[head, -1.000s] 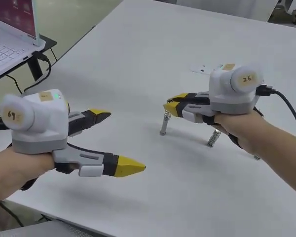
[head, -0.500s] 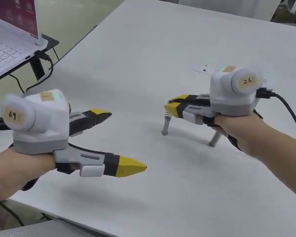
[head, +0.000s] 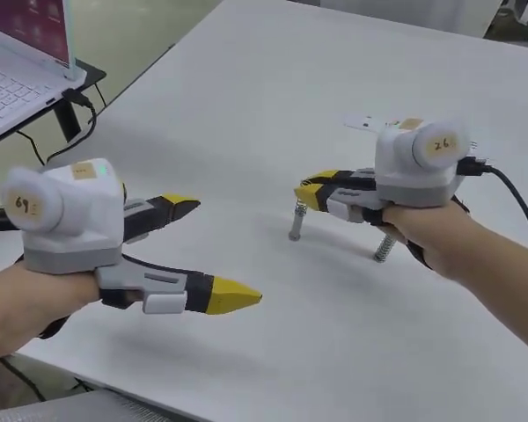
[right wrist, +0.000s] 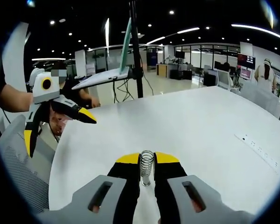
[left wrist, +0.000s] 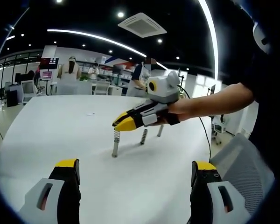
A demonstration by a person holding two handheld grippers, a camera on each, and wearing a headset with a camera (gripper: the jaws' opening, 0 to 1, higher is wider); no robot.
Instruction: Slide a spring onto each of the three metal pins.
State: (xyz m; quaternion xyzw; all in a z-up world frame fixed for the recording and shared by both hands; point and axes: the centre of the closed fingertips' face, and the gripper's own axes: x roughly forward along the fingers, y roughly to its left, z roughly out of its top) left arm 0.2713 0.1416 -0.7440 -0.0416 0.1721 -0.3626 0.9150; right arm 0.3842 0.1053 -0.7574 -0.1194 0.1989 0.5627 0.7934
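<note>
A metal pin (head: 294, 225) stands upright on the white table (head: 246, 105), with a spring (head: 299, 208) on its upper part. My right gripper (head: 310, 192) is shut on that spring (right wrist: 146, 168), one jaw on each side of the coil. A second pin with a spring (head: 384, 247) stands under the right hand. In the left gripper view the gripped pin (left wrist: 115, 145) is nearest, and two more pins (left wrist: 143, 136) (left wrist: 159, 130) stand behind it below the right gripper (left wrist: 126, 123). My left gripper (head: 213, 251) hovers open over the table's near left part, holding nothing (left wrist: 135, 170).
A laptop (head: 18, 61) on a stand sits off the table's left edge, with a black cable (head: 75, 110). A white power strip (head: 367, 124) lies behind the right hand. The table's near edge (head: 114, 387) runs just below the left gripper. People stand far off (left wrist: 71, 70).
The right hand has drifted very slightly and its forearm now covers a small part seen near the wrist before. The left gripper has stayed still.
</note>
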